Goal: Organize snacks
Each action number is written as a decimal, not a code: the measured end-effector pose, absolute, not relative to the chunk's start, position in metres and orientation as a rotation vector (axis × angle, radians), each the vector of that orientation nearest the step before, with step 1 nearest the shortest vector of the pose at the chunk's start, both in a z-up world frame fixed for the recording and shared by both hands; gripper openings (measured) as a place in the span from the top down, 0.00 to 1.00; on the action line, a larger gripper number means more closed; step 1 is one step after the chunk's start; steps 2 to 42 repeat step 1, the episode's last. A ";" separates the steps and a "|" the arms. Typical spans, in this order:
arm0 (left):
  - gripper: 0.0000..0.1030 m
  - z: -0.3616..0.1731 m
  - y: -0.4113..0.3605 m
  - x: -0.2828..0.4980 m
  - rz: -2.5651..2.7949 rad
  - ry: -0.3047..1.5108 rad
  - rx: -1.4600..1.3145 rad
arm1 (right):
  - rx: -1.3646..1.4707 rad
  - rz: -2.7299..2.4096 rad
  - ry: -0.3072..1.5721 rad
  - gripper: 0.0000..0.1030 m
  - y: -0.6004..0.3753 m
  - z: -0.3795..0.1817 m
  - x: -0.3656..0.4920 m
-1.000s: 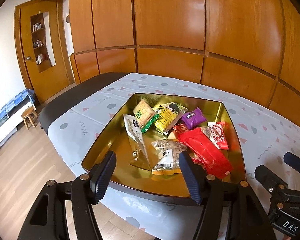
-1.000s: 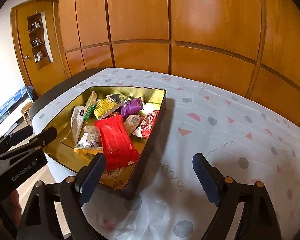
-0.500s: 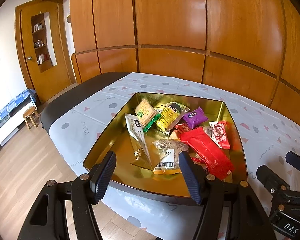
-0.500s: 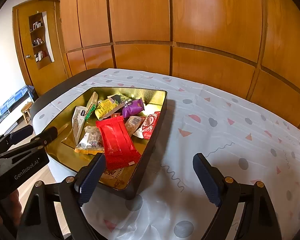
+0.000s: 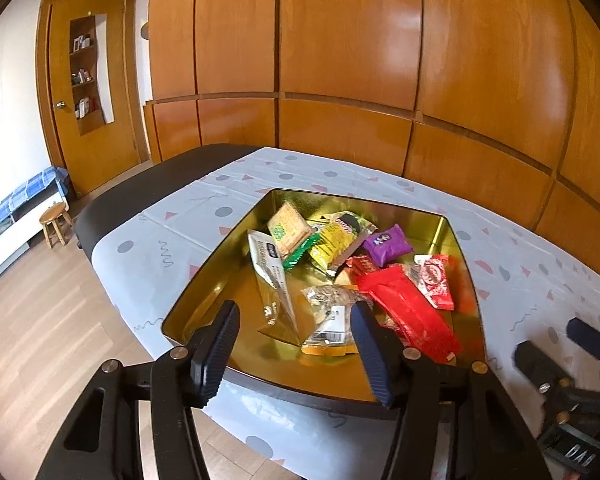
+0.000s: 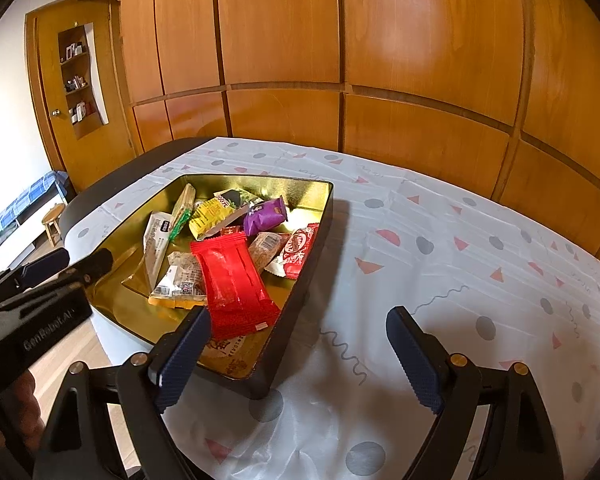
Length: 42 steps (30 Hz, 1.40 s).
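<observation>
The left gripper (image 5: 294, 344), jaws just narrowing but empty, hovers short of the gold metal tin (image 5: 204, 280) of mixed snack packets on the patterned worktop (image 6: 440, 264), the right gripper (image 6: 296, 356) gaping empty alongside; best single out one top packet.

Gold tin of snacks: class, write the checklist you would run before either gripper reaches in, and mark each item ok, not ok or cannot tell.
1. Left gripper empty: ok; its jaws have just been closing a little, with nothing between them.
2. Right gripper open and empty: ok, above the tablecloth.
3. Gold tin resting flat on the table: ok.
4. Snacks reachable from above: ok; no lid on the tin.
5. Red packet free to lift: ok; it lies on top of the pile.
6. A place to sort snacks into: cannot tell; no other container shows.
</observation>
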<state>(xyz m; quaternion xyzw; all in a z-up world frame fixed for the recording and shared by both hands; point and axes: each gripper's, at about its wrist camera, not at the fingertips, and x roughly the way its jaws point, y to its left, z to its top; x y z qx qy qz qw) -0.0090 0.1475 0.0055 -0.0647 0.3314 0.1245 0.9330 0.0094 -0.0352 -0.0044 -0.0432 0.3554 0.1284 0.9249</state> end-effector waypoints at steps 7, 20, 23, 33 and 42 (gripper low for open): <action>0.43 0.005 0.149 -0.008 0.248 0.686 -0.139 | -0.088 0.264 0.729 0.13 -0.037 -0.004 0.010; 0.43 0.005 0.149 -0.008 0.248 0.686 -0.139 | -0.088 0.264 0.729 0.13 -0.037 -0.004 0.010; 0.43 0.005 0.149 -0.008 0.248 0.686 -0.139 | -0.088 0.264 0.729 0.13 -0.037 -0.004 0.010; 0.43 0.005 0.149 -0.008 0.248 0.686 -0.139 | -0.088 0.264 0.729 0.13 -0.037 -0.004 0.010; 0.43 0.005 0.149 -0.008 0.248 0.686 -0.139 | -0.088 0.264 0.729 0.13 -0.037 -0.004 0.010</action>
